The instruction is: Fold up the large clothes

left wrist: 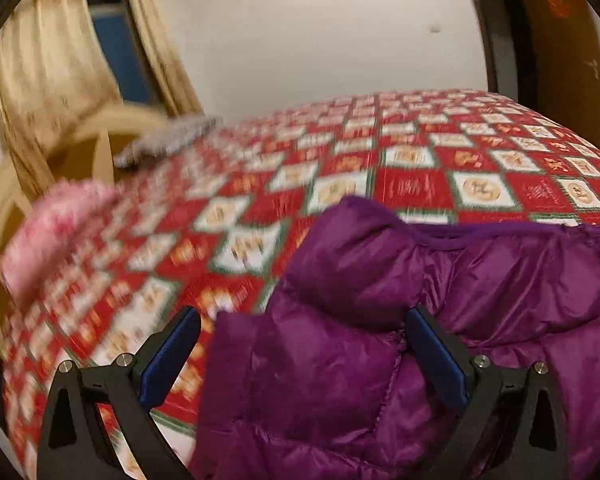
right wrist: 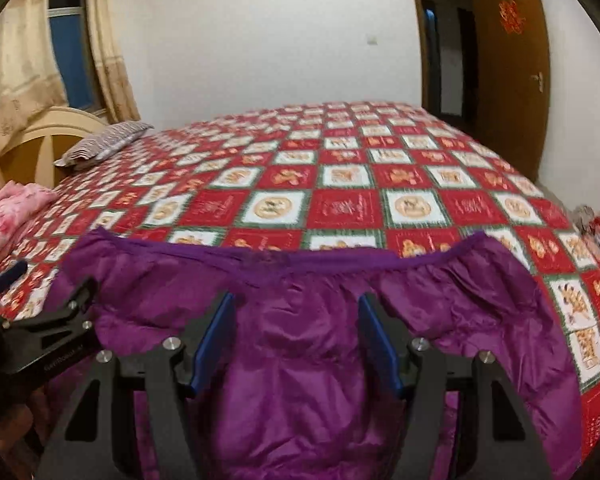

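A purple puffer jacket point(right wrist: 300, 360) lies spread along the near edge of the bed, its darker trimmed hem point(right wrist: 268, 258) pointing away from me. My right gripper point(right wrist: 298, 340) hovers over its middle, jaws open, with fabric lying between the blue pads point(right wrist: 216, 344) but not pinched. My left gripper point(left wrist: 304, 344) is open wide over the jacket's point(left wrist: 380, 320) left end, where a puffy fold bulges up. One pad point(left wrist: 172, 356) is over the bedspread and the other over the jacket. The left tool's black frame point(right wrist: 48, 328) shows at the left of the right wrist view.
The bed carries a red, white and green checked bedspread point(right wrist: 340, 200). A pink pillow point(left wrist: 52, 232) and a grey patterned pillow point(right wrist: 100, 144) lie near the cream headboard point(right wrist: 40, 136) on the left. Curtains and a window are behind it. A brown door point(right wrist: 508, 72) is at the far right.
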### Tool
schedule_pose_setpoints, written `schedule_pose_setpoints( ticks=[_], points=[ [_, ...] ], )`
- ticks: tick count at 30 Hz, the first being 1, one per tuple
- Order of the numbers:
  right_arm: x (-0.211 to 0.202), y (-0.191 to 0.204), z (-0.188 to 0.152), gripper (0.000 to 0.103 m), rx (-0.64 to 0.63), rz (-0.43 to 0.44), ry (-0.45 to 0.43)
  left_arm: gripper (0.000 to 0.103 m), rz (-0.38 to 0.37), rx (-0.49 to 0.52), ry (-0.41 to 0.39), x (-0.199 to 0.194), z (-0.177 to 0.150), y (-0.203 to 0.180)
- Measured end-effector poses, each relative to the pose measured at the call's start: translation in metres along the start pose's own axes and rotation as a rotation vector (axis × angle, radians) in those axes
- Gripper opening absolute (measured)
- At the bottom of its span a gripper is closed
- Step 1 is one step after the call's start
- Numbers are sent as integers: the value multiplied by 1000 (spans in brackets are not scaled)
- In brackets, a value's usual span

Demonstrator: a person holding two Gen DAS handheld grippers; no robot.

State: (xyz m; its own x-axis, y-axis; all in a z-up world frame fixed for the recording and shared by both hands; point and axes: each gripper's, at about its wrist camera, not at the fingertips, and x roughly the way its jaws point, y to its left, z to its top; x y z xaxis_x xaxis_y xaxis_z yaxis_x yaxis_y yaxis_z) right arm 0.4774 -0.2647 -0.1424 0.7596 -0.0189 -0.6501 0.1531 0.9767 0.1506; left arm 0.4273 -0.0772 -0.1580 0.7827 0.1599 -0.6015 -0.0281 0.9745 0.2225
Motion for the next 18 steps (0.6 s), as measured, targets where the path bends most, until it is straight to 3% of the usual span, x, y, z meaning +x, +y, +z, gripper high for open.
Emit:
schedule_pose_setpoints(
  ticks=[4, 18],
  points=[
    [18, -11, -13, 68, 49, 0, 46, 102, -19, 15, 14, 8, -5, -9],
    [30, -18, -18, 72, 83, 20, 83, 102, -35, 19, 73, 26, -9, -14]
  ],
)
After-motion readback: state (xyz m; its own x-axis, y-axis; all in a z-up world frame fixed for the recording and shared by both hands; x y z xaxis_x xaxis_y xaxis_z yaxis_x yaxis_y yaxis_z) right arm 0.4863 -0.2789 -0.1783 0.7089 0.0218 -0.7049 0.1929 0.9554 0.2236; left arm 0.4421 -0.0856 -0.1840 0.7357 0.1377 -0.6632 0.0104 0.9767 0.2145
